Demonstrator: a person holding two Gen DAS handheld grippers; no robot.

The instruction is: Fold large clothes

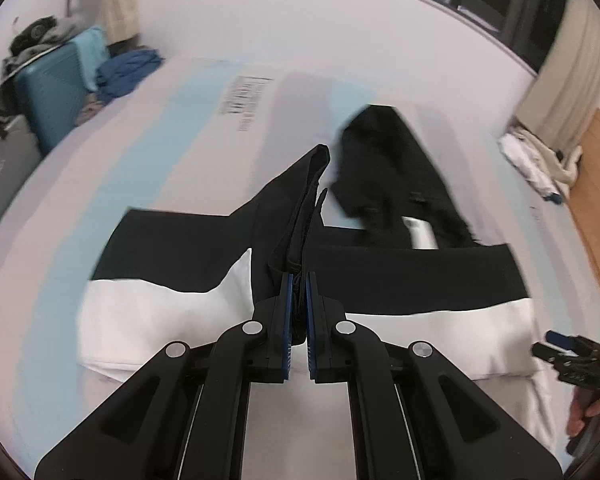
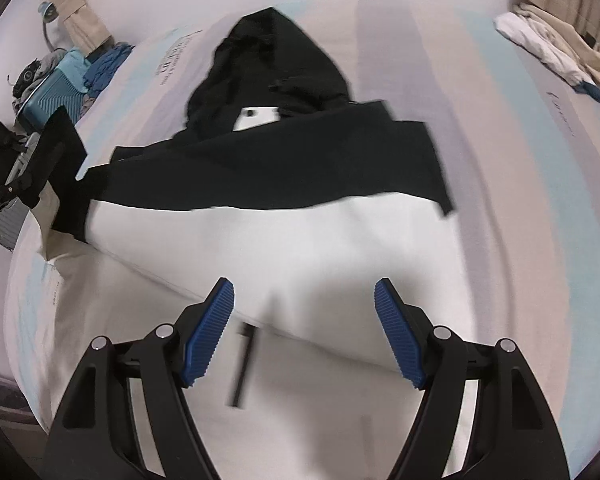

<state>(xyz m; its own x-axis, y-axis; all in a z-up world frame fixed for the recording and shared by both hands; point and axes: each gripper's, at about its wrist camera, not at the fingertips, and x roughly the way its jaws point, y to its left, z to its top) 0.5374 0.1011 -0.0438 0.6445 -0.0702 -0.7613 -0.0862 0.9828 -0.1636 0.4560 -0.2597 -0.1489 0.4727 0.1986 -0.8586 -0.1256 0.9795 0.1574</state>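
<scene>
A black-and-white hooded jacket (image 1: 420, 276) lies spread on the bed, its black hood (image 1: 388, 168) pointing away and a white patch (image 1: 420, 234) at the neck. My left gripper (image 1: 299, 280) is shut on a bunched black fold of the jacket's sleeve (image 1: 296, 208), lifted above the body. In the right wrist view the same jacket (image 2: 284, 168) fills the middle, white lower half (image 2: 300, 248) nearest. My right gripper (image 2: 304, 284) hangs open over that white part, nothing between its blue pads (image 2: 210, 332). A blurred dark strip (image 2: 244, 364) lies on the white cloth below it.
The bed cover (image 1: 160, 128) is pale with light-blue stripes. A teal suitcase (image 1: 56, 92) and blue clothes (image 1: 128, 68) sit at the far left, and a white-beige clothes pile (image 1: 540, 160) at the far right by the wooden floor (image 1: 596, 184). A hand (image 1: 592, 412) holds the other gripper at the right edge.
</scene>
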